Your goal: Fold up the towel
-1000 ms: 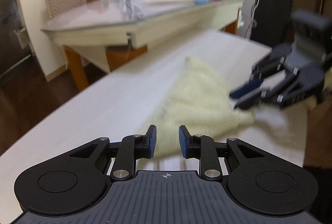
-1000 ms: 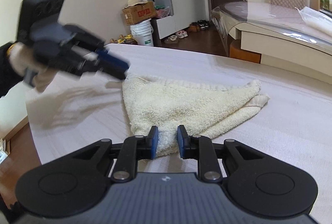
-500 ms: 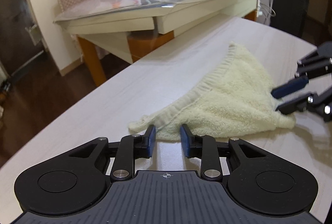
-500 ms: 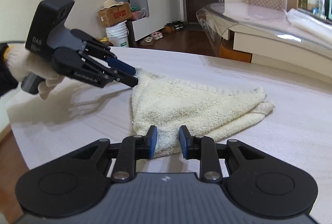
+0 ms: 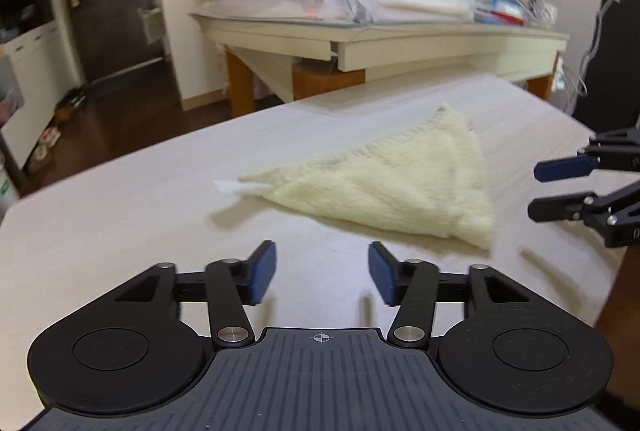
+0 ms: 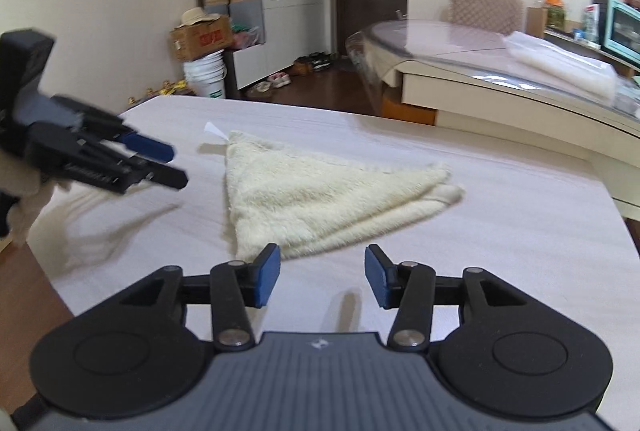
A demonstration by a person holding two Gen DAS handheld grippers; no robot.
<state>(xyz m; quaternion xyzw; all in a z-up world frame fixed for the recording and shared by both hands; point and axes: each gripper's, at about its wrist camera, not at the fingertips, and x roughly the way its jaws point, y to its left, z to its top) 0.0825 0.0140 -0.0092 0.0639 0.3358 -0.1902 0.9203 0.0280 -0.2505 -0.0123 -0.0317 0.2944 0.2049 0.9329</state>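
A cream towel (image 5: 384, 183) (image 6: 320, 199), folded into a triangle with a white tag at one corner, lies flat on the pale table (image 5: 120, 215) (image 6: 520, 231). My left gripper (image 5: 322, 277) hovers short of the towel's near edge, its jaws opening with nothing between them; in the right wrist view the left gripper (image 6: 172, 163) shows to the left of the towel, held by a gloved hand. My right gripper (image 6: 322, 277) sits just before the towel's near corner, jaws also opening and empty; the left wrist view shows the right gripper (image 5: 540, 191) beyond the towel's right side.
A second table (image 5: 400, 43) with a glass top carries a plastic-wrapped bundle, a blue jug and a teal oven. The floor holds a cardboard box, a white bucket (image 6: 206, 77) and shoes near cabinets. The pale table's edges run close on the left and right.
Both grippers let go of the towel's corners, spread their jaws wide and drew back from it. The towel now lies free on the table.
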